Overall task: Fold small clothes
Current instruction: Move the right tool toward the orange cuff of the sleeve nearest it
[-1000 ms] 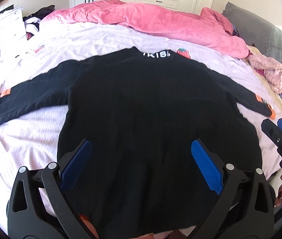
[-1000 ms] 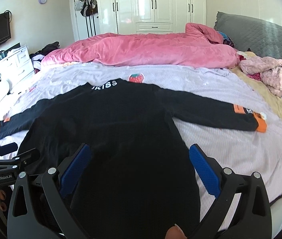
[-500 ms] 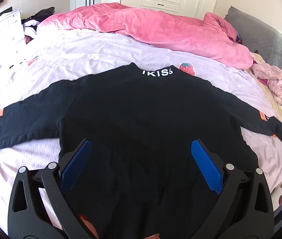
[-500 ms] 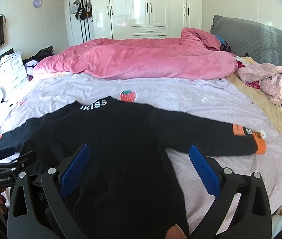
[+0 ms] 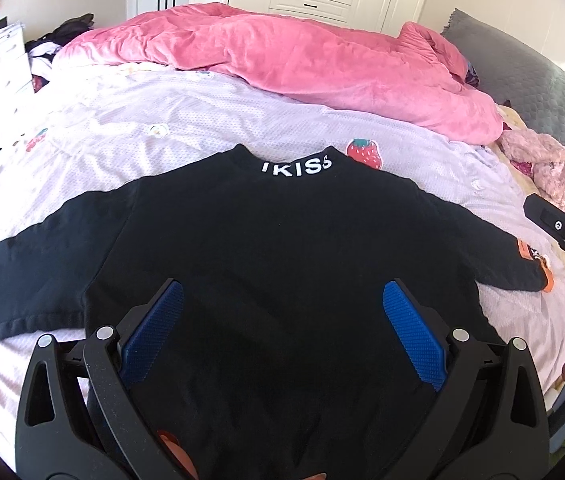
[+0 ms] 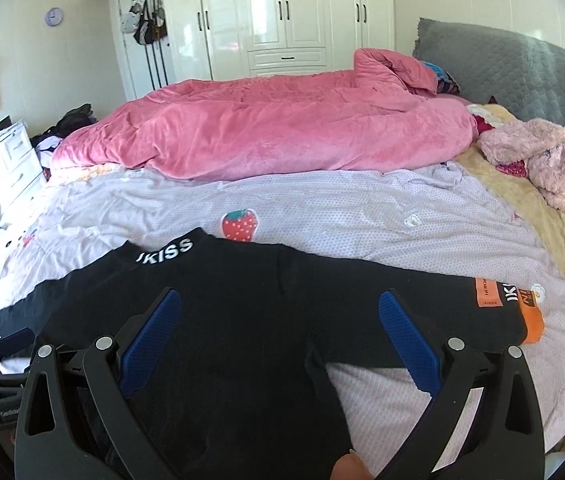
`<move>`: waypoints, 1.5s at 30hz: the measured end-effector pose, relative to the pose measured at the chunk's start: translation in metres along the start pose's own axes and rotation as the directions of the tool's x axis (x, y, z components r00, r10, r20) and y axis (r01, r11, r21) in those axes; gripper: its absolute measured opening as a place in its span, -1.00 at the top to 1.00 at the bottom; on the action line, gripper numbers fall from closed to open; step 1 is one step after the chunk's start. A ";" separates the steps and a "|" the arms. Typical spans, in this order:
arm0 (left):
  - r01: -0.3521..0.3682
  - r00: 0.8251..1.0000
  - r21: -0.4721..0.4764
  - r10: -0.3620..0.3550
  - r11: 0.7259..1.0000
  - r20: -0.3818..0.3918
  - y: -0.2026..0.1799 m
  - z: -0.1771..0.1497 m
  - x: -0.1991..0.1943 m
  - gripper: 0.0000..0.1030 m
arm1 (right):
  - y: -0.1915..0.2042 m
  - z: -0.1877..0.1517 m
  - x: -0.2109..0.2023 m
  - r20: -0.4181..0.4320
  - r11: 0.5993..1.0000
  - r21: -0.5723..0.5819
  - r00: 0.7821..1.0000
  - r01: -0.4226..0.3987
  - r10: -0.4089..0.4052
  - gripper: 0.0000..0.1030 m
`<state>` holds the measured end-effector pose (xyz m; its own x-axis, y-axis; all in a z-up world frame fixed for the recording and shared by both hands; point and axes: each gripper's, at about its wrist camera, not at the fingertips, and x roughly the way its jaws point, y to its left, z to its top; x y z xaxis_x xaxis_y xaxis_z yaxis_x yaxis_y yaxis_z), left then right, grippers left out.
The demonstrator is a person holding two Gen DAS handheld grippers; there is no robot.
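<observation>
Black sweater lies flat on the lilac bedsheet, back up, with its collar lettering toward twelve o'clock and both sleeves spread wide. We see its left sleeve run out to nine o'clock, the cuff reaching the frame edge, and its right sleeve stretch toward three o'clock, ending in an orange cuff near the sheet's right border. We hold our left gripper above the lower body of the garment, fingers spread wide with nothing between the blue pads. Our right gripper hangs over the right side hem, likewise wide apart and empty; that hem edge runs between its fingers, bare sheet showing beside it. Open sheet stretches from the collar toward twelve o'clock up to the pink duvet. A fuzzy pink garment sits at two o'clock, well apart from the sleeve. A strawberry print lies just beyond the collar.
</observation>
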<state>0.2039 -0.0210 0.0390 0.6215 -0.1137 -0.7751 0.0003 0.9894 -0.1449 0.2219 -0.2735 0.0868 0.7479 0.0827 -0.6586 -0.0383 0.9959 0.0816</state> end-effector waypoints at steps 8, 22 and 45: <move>0.002 1.000 0.015 -0.002 1.000 -0.013 -0.008 0.013 0.024 -0.82 | -0.037 -0.004 0.023 -0.016 0.996 0.089 1.000 0.013 -0.012 -0.92; 0.005 1.000 0.017 -0.005 1.000 -0.025 -0.026 0.020 0.053 -0.82 | -0.109 -0.016 0.039 -0.052 0.961 0.245 0.992 0.126 -0.116 -0.92; 0.042 0.997 0.129 -0.033 0.991 -0.075 -0.084 0.007 0.093 -0.82 | -0.241 -0.057 0.041 -0.149 0.760 0.550 0.936 0.346 -0.319 -0.92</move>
<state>0.2672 -0.1142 -0.0171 0.5603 -0.1526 -0.8141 0.1276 0.9871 -0.0972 0.2235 -0.5078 -0.0026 0.6136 -0.2348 -0.7539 0.5942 0.7661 0.2451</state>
